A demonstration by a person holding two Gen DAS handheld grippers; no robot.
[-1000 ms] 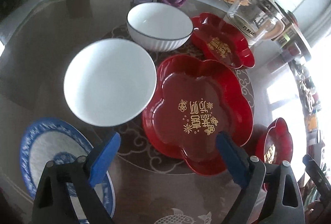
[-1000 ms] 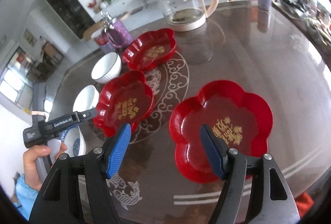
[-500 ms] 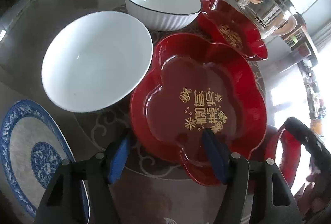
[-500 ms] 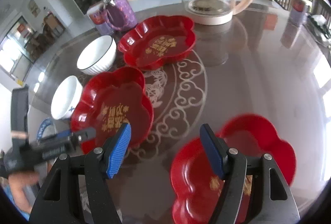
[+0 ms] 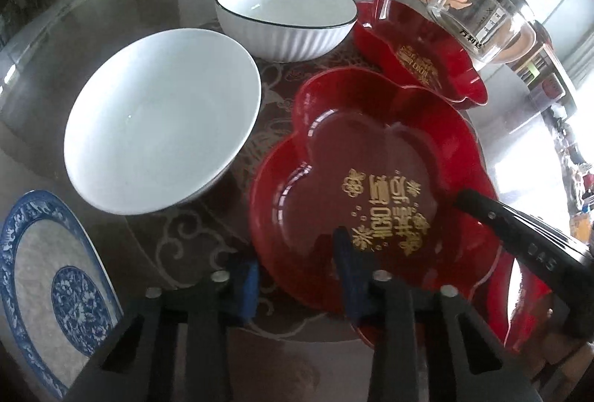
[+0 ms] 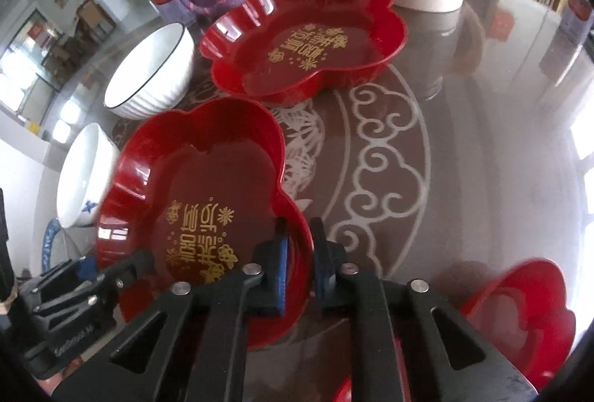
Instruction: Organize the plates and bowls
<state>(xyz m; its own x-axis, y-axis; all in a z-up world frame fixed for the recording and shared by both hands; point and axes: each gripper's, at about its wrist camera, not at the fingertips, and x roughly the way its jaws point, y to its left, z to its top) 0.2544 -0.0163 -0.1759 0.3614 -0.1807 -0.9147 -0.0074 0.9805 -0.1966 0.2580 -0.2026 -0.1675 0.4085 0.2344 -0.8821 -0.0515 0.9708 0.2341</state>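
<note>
Both the left gripper (image 5: pixel 300 287) and right gripper (image 6: pixel 300 266) pinch the near red plate's (image 6: pixel 208 171) rim beside the plain white bowl (image 5: pixel 159 119); uneven lifting risks striking that bowl.

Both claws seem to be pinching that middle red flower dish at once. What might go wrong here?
The left gripper and right gripper each pinch only the thin rim of the red dish, so it might slip or tip when lifted. The plain white bowl sits close beside it and may get knocked. The grippers themselves are near each other and might collide.
</note>
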